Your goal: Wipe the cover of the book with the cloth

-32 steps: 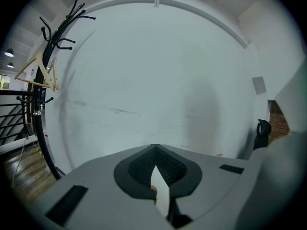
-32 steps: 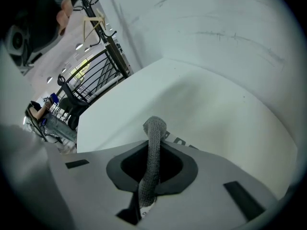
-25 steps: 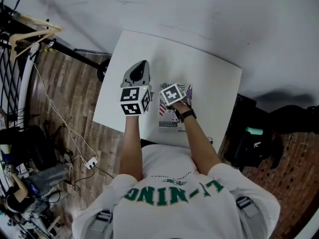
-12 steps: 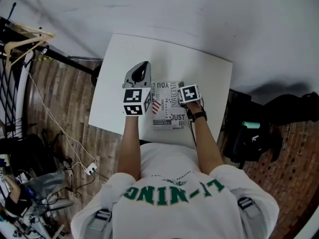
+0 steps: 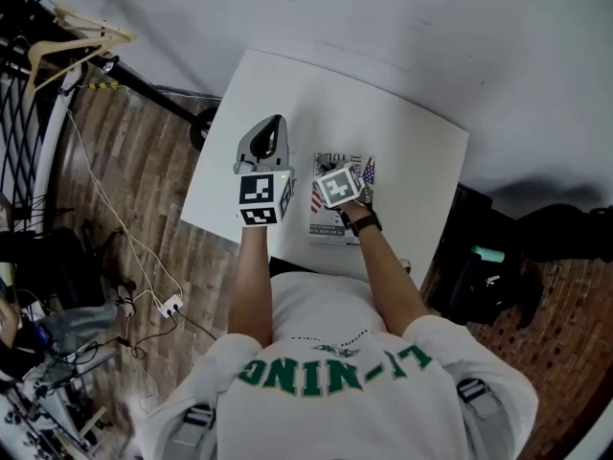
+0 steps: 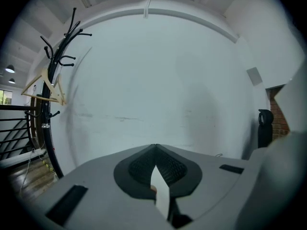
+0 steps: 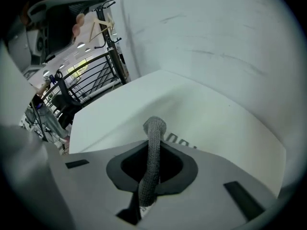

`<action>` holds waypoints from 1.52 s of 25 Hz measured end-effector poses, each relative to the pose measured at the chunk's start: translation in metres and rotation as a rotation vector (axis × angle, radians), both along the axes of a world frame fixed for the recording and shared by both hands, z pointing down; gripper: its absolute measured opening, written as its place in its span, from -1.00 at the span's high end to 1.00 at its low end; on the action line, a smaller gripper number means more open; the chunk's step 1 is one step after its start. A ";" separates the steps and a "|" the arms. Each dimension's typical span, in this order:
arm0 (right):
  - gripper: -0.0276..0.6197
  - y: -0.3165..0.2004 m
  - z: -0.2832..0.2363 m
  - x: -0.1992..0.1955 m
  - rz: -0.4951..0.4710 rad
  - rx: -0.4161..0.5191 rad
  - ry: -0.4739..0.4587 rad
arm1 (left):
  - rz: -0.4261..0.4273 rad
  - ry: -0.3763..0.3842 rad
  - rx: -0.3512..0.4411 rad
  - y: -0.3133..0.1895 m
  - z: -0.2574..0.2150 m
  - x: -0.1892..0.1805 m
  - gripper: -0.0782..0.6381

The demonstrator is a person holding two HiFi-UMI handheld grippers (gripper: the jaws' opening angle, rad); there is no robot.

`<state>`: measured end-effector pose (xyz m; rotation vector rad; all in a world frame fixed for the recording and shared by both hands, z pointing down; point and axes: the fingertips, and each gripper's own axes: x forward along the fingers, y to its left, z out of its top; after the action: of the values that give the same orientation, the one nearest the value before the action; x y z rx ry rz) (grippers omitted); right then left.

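Book [image 5: 331, 226] lies flat on the white bench [image 5: 402, 142], at the near edge, cover up w/ print & a flag pic.

R claw [image 7: 153, 146] is right over the book. It's pinching a grey knit cloth [image 7: 154, 128]: the cloth runs up btwn the pads as a rolled strip, and its end pokes past the tips. In the R gripper view a bit of the book's print shows just past that end. From the head view the R marker cube [image 5: 336, 185] covers the book's middle, so I can't tell if the cloth touches the cover.

L claw [image 6: 154, 150] is just left of the book, over bare bench, not touching the book. Its pads are pressed together at the tips w/ nothing held, and it's aimed at the pale wall.

Watch [image 5: 362, 222] on the R wrist sits over the book's near edge.

Well left of the book, off the bench: black coat stand [image 6: 50, 80] w/ a wooden hanger [image 5: 81, 41], and a white cable [image 5: 120, 238] trailing over the wood floor [image 5: 144, 180].
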<state>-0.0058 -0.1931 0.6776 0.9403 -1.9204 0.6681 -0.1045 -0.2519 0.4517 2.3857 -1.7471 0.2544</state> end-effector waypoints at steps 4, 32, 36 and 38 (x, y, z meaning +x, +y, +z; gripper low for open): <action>0.81 0.003 0.009 -0.019 -0.018 -0.026 0.009 | -0.010 -0.007 0.010 0.004 -0.004 -0.014 0.76; 0.81 0.015 0.008 0.028 0.081 -0.006 0.003 | 0.069 -0.011 0.038 0.017 -0.005 0.018 0.76; 0.81 0.026 0.011 -0.021 -0.027 -0.026 -0.007 | 0.009 -0.012 0.030 0.025 -0.001 -0.009 0.76; 0.81 0.030 0.013 -0.028 -0.036 -0.033 -0.005 | -0.010 -0.009 0.026 0.028 -0.001 -0.018 0.76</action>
<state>-0.0340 -0.1636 0.6908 0.8827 -1.9202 0.6793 -0.1222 -0.2234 0.4510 2.3972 -1.7767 0.2429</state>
